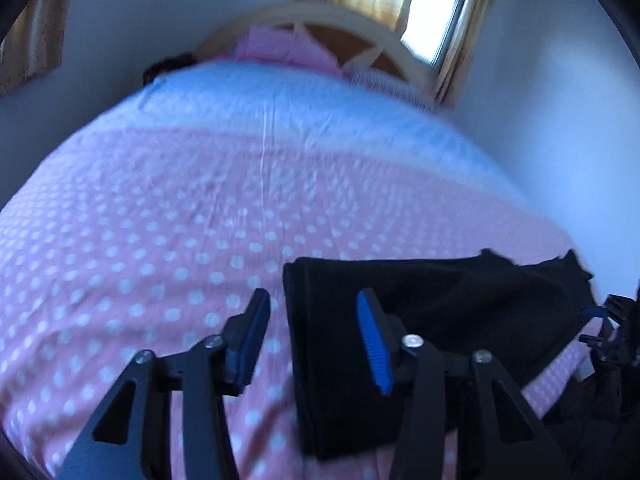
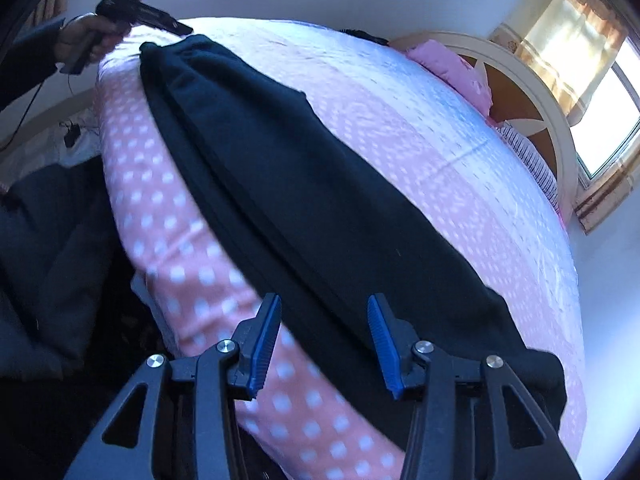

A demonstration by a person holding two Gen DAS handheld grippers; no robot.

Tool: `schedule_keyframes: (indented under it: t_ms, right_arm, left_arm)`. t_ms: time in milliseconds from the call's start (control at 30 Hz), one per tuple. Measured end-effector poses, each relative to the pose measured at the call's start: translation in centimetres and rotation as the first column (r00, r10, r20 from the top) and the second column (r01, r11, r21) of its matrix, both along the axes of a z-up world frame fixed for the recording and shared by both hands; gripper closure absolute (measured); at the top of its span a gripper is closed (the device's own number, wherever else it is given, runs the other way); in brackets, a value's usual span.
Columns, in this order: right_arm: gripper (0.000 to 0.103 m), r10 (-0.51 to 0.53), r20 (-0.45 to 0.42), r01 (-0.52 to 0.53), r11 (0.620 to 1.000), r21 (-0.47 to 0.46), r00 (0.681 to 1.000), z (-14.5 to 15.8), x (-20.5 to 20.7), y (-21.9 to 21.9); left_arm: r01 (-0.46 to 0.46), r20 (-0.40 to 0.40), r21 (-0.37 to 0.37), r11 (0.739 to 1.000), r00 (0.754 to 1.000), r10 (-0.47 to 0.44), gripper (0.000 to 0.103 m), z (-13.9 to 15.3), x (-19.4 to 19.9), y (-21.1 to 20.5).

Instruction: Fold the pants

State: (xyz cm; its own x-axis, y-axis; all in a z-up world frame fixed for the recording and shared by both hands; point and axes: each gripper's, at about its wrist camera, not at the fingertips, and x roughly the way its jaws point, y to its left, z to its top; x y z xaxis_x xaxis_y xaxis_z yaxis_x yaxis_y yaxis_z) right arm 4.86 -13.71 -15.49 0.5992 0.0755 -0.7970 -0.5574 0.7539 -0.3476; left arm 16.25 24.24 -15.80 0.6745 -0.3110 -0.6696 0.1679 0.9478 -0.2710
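Pink cotton dotted with white covers the bed, and it fills the left half of the left wrist view, fading to a pale blue-white band towards the headboard at the upper middle. In the lower middle of that view the left gripper hangs above the bed with its blue-padded fingers spread wide and nothing between them; one finger sits over bare bedspread, the other over the near end of the black pants. The pants run off to the lower right of the frame, where the tip of the right gripper shows at the edge. A curtained window is at the upper right.

In the right wrist view, a person's hand at the upper left grips the handle of the left gripper, near the far end of the pants. The pants lie folded lengthwise in a long dark strip, running diagonally from upper left to lower right, close along the bed's near edge. At the bottom middle the right gripper is also spread apart and empty, poised over the pants' long edge. The pink pillow, headboard and window follow at the right.
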Motion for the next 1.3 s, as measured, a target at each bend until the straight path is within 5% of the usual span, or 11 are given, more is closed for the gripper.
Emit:
schedule_keyframes:
  t_ms: [100,267,300,367,400,633,833,1033,1200,1267,1300]
  right_arm:
    - [0.056,0.034,0.000,-0.034,0.999,0.007,0.999,-0.8,0.8,1.8]
    - [0.057,0.038,0.012,-0.038,0.999,-0.013,0.999,-2.3,2.6,3.9]
    - [0.061,0.034,0.007,-0.034,0.999,0.008,0.999,-2.4,3.0,4.1]
    - [0.094,0.028,-0.018,-0.027,0.999,0.039,0.999,-2.2,3.5,4.2]
    - [0.098,0.025,-0.013,-0.025,0.999,0.042,1.000,-2.1,3.3,4.5]
    - [0.100,0.067,-0.031,-0.067,0.997,0.025,0.997,-0.8,0.4,5.2]
    - [0.100,0.066,-0.044,-0.068,0.997,-0.031,0.997,-3.0,-0.4,6.2]
    - [0.100,0.080,-0.057,-0.083,0.996,-0.041,0.995,-2.7,-1.0,6.2]
    - [0.094,0.056,-0.055,-0.057,0.998,-0.021,0.997,-2.6,-0.8,6.1]
    - [0.060,0.041,-0.072,-0.040,0.999,0.015,0.997,-1.9,-0.8,5.2]
    - [0.051,0.022,-0.074,-0.019,0.999,0.035,0.997,-1.4,-1.0,4.4]
  left_arm:
    - [-0.001,-0.056,0.063,0.998,0.998,0.005,0.076,-0.9,1.5,-1.2]
    - [-0.027,-0.063,0.110,0.994,0.997,0.034,0.077,-1.0,2.7,-1.8]
    - [-0.033,-0.065,0.115,0.993,0.997,0.041,0.077,-1.0,2.9,-1.8]
    - [-0.035,-0.062,0.123,0.992,0.997,0.043,0.077,-1.0,3.4,-1.8]
    - [-0.036,-0.061,0.126,0.991,0.997,0.044,0.076,-1.1,3.5,-1.8]
    - [-0.049,-0.040,0.115,0.992,0.998,0.054,0.070,-1.4,4.3,-1.3]
    - [-0.068,-0.020,0.087,0.994,0.997,0.070,0.062,-1.5,4.0,-0.6]
    - [-0.094,0.114,0.099,0.991,0.990,0.082,0.065,1.9,-0.3,-1.3]
    - [0.011,0.121,0.135,0.991,0.992,-0.027,0.055,2.2,-3.5,-5.7]
    - [0.076,0.112,0.139,0.987,0.989,-0.092,0.055,2.1,-4.3,-8.0]
    - [0.108,0.105,0.147,0.983,0.987,-0.124,0.055,2.1,-4.6,-9.3]
